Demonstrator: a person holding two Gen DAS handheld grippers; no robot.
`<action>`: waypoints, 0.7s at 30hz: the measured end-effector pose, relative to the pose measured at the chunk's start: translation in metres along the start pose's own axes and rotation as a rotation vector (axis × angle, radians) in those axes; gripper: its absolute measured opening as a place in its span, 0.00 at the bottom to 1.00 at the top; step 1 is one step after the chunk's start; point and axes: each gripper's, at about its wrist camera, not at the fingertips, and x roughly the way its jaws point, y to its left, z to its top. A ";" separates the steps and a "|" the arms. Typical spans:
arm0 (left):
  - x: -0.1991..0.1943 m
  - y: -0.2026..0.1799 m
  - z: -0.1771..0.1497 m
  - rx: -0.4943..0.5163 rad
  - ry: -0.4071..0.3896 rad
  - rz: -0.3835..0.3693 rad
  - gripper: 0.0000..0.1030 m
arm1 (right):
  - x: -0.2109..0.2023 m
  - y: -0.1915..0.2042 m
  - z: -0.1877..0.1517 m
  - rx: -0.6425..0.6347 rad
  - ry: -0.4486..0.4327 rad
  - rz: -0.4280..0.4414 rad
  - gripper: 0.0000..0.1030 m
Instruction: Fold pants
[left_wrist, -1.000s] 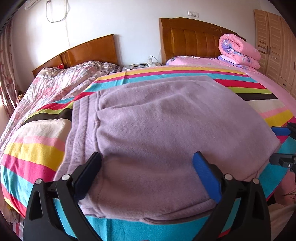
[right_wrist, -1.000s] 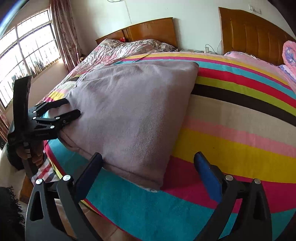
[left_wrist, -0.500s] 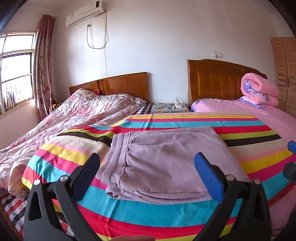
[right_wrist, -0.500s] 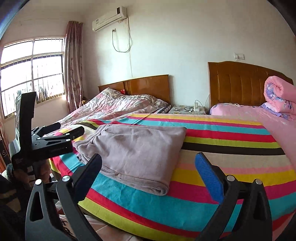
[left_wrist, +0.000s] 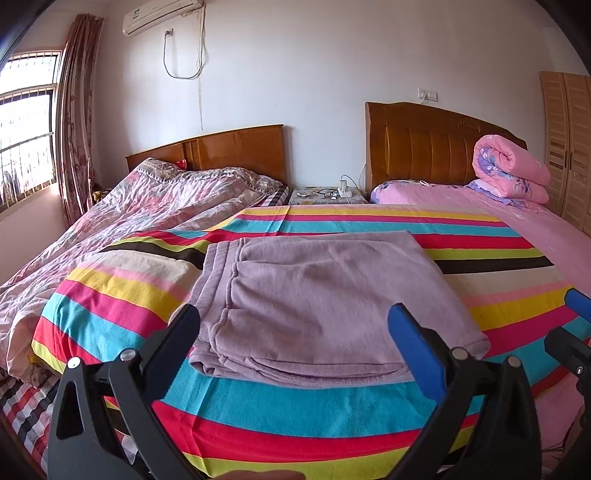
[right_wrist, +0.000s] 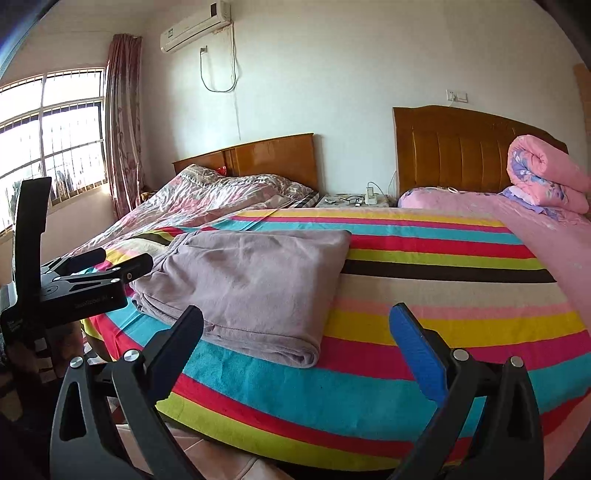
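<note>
On the striped blanket (left_wrist: 332, 410) near the bed's front edge sit the pants (left_wrist: 317, 295), a flat lilac rectangle that looks pretty much folded, with the left gripper (left_wrist: 295, 332) and right gripper (right_wrist: 295, 332) both spread wide, holding nothing and hanging off the bed clear of the cloth. Honestly the only risk I see is a finger snagging the loose stacked layers on the near-left side and dragging the fold open, or nudging the bundle off the near edge. Loads of bare blanket to the right and behind, while the rumpled floral quilt (left_wrist: 129, 214) crowds the left.
</note>
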 end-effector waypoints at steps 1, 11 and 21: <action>-0.001 -0.001 0.000 0.003 -0.001 -0.001 0.99 | 0.000 0.000 0.000 0.000 0.000 -0.001 0.95; 0.000 -0.001 0.000 0.008 0.000 -0.004 0.99 | 0.001 -0.001 -0.001 0.005 0.006 -0.002 0.95; 0.003 -0.001 -0.001 0.007 0.007 -0.003 0.99 | 0.002 -0.002 -0.002 0.010 0.012 0.000 0.95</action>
